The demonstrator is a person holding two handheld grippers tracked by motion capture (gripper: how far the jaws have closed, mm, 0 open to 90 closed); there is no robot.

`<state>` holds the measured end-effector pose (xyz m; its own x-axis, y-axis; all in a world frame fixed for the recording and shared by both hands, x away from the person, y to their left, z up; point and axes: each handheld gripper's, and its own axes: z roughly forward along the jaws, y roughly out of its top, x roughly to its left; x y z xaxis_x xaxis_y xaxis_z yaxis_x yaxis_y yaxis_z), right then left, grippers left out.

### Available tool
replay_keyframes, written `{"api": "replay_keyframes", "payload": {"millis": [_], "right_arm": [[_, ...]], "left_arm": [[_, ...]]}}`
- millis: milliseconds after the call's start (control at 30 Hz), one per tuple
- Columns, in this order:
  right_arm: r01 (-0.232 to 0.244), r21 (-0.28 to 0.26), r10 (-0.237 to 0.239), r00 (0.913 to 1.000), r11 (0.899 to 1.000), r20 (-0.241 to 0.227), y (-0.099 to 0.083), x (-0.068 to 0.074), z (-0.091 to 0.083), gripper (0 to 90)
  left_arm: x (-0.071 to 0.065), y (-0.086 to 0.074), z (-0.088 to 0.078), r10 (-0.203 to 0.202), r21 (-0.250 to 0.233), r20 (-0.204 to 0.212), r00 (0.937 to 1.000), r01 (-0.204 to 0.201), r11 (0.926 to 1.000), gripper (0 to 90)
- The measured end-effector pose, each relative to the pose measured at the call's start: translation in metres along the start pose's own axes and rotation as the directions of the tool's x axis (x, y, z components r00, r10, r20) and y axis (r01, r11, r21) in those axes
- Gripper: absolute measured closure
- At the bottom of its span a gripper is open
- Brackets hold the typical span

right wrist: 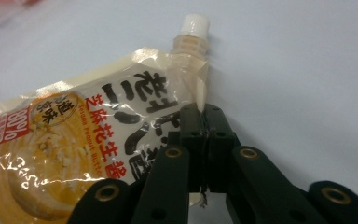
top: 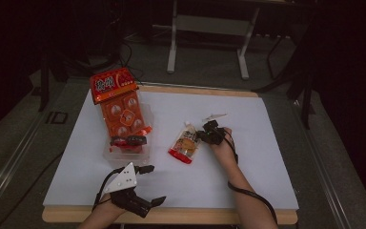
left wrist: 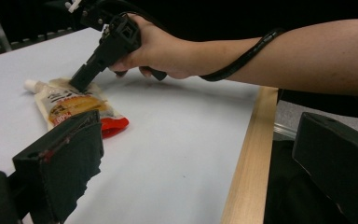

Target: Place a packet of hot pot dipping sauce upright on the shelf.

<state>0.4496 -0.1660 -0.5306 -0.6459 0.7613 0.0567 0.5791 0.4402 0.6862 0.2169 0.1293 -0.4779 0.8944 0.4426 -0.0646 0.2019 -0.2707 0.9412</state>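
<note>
A spouted sauce pouch [top: 185,145] with a white cap, yellow picture and red bottom lies flat in the middle of the white table top [top: 248,162]. My right gripper [top: 200,135] comes at it from the right and is shut on the pouch's upper side edge just below the spout. Close up, its jaws [right wrist: 204,114] stand pressed together with the clear seam of the pouch [right wrist: 74,140] between them. My left gripper [top: 156,184] hovers open near the front edge with nothing in it. From there I see the pouch [left wrist: 72,105] and the right gripper [left wrist: 80,83] on it.
A red-orange snack package [top: 119,102] lies in a clear plastic tray [top: 126,153] at the back left, with a small black object [top: 129,140] on its near end. A wooden rim [top: 195,215] borders the table's front edge. A grey stand [top: 208,28] is behind the table.
</note>
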Motion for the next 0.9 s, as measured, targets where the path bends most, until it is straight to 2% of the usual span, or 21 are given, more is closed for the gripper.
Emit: {"api": "replay_keyframes", "payload": {"millis": [67, 167, 300, 400, 500, 633, 767, 833, 867, 900], "right_arm": [[0.004, 0.005, -0.004, 1.0000, 1.000, -0.001, 0.001, 0.001, -0.001, 89.4], [0.005, -0.029, -0.005, 0.9999, 1.000, -0.013, 0.002, 0.003, -0.013, 89.9], [0.009, -0.090, -0.011, 0.9995, 0.996, -0.031, 0.006, 0.007, -0.034, 90.0], [0.017, -0.133, -0.025, 0.9982, 0.991, -0.054, 0.011, 0.013, -0.050, 90.0], [0.031, -0.171, -0.045, 0.9960, 0.985, -0.078, 0.015, 0.021, -0.064, 90.0], [0.061, -0.213, -0.086, 0.9899, 0.975, -0.112, 0.019, 0.034, -0.080, 90.0], [0.100, -0.240, -0.136, 0.9807, 0.966, -0.140, 0.022, 0.046, -0.091, 90.0], [0.104, -0.248, -0.143, 0.9789, 0.963, -0.146, 0.023, 0.049, -0.094, 90.0], [0.109, -0.257, -0.153, 0.9754, 0.960, -0.159, 0.024, 0.052, -0.097, 90.0], [0.128, -0.274, -0.179, 0.9689, 0.953, -0.171, 0.026, 0.060, -0.103, 90.0]], "left_arm": [[0.000, 0.000, 0.000, 0.000, 0.000, 0.000, 1.0000, 0.000, 1.0000, 2.2], [0.003, 0.000, 0.001, -0.003, -0.015, -0.006, 1.0000, 0.003, 0.9999, 2.6], [0.005, 0.000, 0.001, -0.002, -0.010, -0.013, 0.9999, 0.002, 0.9999, 4.2], [0.005, 0.002, 0.000, -0.021, 0.020, -0.022, 0.9995, 0.021, 0.9996, 2.2], [0.005, 0.004, 0.000, -0.032, 0.036, -0.010, 0.9994, 0.032, 0.9988, 2.2], [0.004, 0.006, 0.000, -0.019, 0.018, -0.001, 0.9998, 0.019, 0.9997, 2.1], [0.005, 0.007, -0.002, -0.024, 0.003, 0.005, 0.9997, 0.024, 0.9997, 2.1], [0.006, 0.007, -0.003, -0.025, -0.001, 0.002, 0.9997, 0.025, 0.9997, 2.1], [0.008, 0.007, -0.004, -0.029, -0.003, -0.005, 0.9996, 0.029, 0.9996, 2.1], [0.008, 0.007, -0.005, -0.026, -0.006, -0.012, 0.9996, 0.026, 0.9996, 2.1]]}}
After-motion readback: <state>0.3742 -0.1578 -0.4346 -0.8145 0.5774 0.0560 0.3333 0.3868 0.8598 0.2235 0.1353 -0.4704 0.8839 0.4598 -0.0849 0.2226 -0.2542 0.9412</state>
